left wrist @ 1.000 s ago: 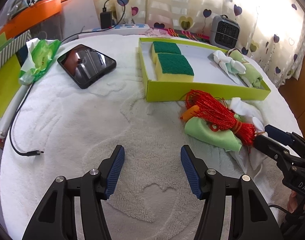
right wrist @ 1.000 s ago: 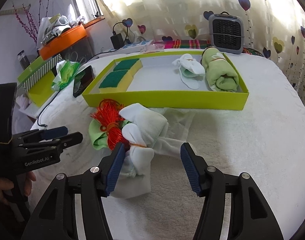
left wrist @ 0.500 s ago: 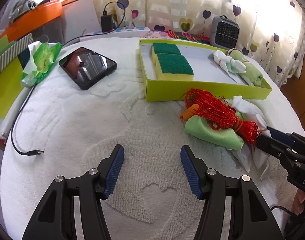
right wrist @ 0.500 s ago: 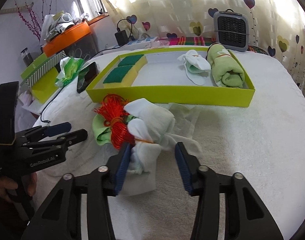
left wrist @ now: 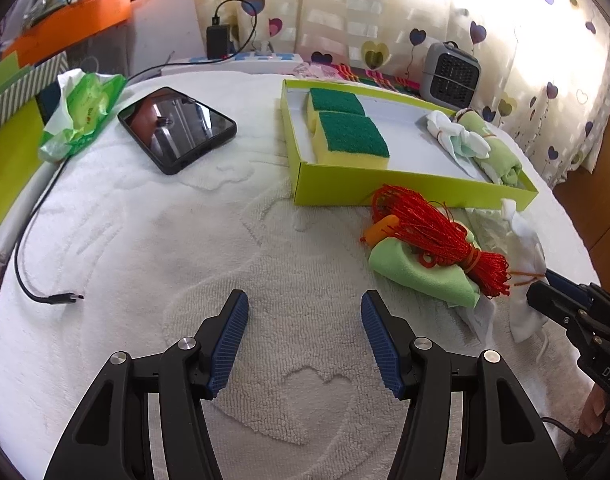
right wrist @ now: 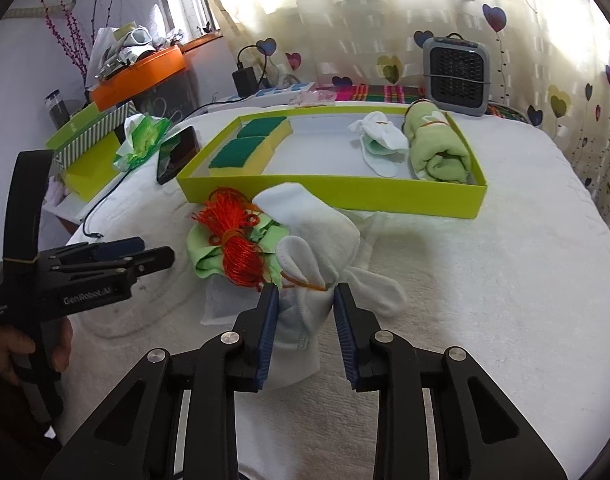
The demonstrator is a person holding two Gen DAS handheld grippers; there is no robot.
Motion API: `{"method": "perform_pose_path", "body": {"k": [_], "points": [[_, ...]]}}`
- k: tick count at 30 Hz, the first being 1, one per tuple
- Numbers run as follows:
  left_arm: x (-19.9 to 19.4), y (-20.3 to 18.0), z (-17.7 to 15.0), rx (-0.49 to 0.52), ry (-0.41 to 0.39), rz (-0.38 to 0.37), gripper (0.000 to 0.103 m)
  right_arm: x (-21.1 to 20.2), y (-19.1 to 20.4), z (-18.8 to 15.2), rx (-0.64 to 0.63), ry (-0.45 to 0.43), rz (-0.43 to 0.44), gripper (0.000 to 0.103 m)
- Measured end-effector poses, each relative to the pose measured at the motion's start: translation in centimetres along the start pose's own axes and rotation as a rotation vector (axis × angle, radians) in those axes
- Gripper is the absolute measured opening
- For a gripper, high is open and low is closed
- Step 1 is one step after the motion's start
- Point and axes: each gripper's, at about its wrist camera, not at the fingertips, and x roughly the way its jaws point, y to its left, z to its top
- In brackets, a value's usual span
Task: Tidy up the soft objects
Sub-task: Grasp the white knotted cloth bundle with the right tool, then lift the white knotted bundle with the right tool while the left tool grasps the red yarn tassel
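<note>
While closing on the white sock bundle (right wrist: 305, 276), just in front of the green box (right wrist: 337, 196) beside the red cord skein (right wrist: 235, 240): right gripper (right wrist: 306, 300), pads pressing its sides. Left gripper (left wrist: 304, 312): spread wide, empty, over white towel (left wrist: 185, 240).

Readable lettering appears in two places only, both on the black plastic handheld grippers. In the right wrist view, the side of the left gripper (right wrist: 155, 254), at the near left of the scene, bears the white brand text "GenRobot.AI"; smaller white print stands at the far left end of the same body, too fine to read. In the left wrist view, the body of the right gripper (left wrist: 545, 286), at the near right edge, shows the white letters "DAS", cut off by the frame edge and possibly part of a longer word. The green plastic wipes packet (left wrist: 85, 114) at far left carries red print that is illegible.
</note>
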Motion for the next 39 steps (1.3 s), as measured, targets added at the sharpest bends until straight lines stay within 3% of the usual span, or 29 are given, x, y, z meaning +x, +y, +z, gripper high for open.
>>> {"method": "perform_pose_path", "body": {"k": [17, 26, 39], "points": [[-0.9, -0.4, 0.4, 0.007, -0.017, -0.008, 0.057, -1.6, -2.6, -0.1, 0.000, -0.026, -0.203, 0.028], [-2.1, -2.8, 1.9, 0.060, -0.046, -0.078, 0.057, -1.4, -3.0, 0.0, 0.014, -0.027, -0.206, 0.028], [-1.0, -6.6, 2.9, 0.129, 0.002, -0.161, 0.057, -0.9, -2.7, -0.1, 0.003, -0.020, -0.202, 0.028]]}}
